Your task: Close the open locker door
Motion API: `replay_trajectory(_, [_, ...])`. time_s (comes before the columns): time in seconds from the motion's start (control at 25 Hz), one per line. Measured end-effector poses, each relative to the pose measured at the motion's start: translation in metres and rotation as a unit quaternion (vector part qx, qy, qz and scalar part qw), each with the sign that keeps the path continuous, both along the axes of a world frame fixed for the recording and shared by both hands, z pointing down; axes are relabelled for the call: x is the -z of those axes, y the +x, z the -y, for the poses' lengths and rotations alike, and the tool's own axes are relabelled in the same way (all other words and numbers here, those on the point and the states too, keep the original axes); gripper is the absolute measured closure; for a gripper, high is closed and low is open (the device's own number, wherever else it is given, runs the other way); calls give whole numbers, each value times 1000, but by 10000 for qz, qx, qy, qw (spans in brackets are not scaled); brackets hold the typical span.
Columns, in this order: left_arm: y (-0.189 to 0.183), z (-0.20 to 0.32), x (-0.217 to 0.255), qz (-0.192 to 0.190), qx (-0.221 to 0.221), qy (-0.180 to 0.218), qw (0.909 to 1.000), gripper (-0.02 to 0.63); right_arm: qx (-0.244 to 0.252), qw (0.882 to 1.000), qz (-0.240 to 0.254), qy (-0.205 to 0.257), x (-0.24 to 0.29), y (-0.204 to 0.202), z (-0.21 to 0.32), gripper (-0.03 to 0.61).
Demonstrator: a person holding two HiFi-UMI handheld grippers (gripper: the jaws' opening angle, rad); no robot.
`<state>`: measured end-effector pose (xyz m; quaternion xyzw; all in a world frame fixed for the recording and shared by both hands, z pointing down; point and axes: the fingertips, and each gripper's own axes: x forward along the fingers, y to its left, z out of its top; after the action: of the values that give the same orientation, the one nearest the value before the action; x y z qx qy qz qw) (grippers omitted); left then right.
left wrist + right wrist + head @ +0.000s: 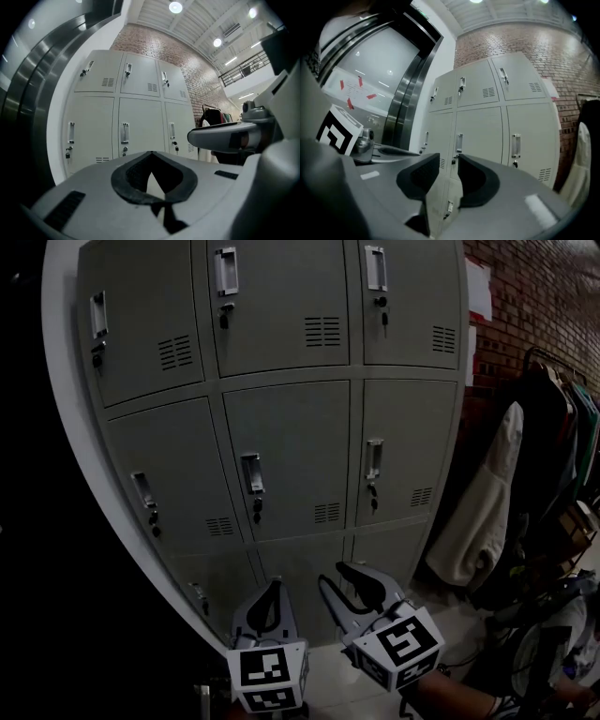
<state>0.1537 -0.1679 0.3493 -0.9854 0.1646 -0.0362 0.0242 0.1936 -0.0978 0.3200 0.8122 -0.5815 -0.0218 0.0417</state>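
Hovering low in front of nine locker doors, three rows of three, all looking flush shut, are two grippers: left gripper fingers clenched together, right gripper fingers slightly apart with nothing between.

The left gripper points forward with jaws together; beside it the right gripper holds its jaws apart, empty.
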Motion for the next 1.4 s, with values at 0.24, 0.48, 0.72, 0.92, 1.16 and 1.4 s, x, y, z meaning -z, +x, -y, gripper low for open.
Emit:
replay_trajectory(0.24, [-61, -90, -2, 42, 158, -13, 9999, 609, 139, 9999, 29, -9, 1, -59, -92, 466])
replay_trajectory(0.48, [-106, -148, 5, 60, 285, -16, 9996, 609, 229, 9997, 62, 52, 10, -98, -150, 472])
replay_trajectory(0.72, [-136, -170, 16, 64, 228, 65, 9997, 609, -27, 9995, 153, 292, 28, -121, -179, 540])
replay_trajectory(0.92, [-163, -168, 24, 105, 118, -23, 9999, 609, -179, 9991, 171, 338, 33, -143, -173, 577])
replay_trajectory(1.16, [-198, -145, 32, 96, -20, 29, 9999, 609, -233, 9987, 146, 433, 42, -183, -146, 578])
replay_trajectory(1.4, [-220, -122, 26, 59, -125, 173, 9998, 609, -273, 9992, 138, 275, 33, -213, -124, 578])
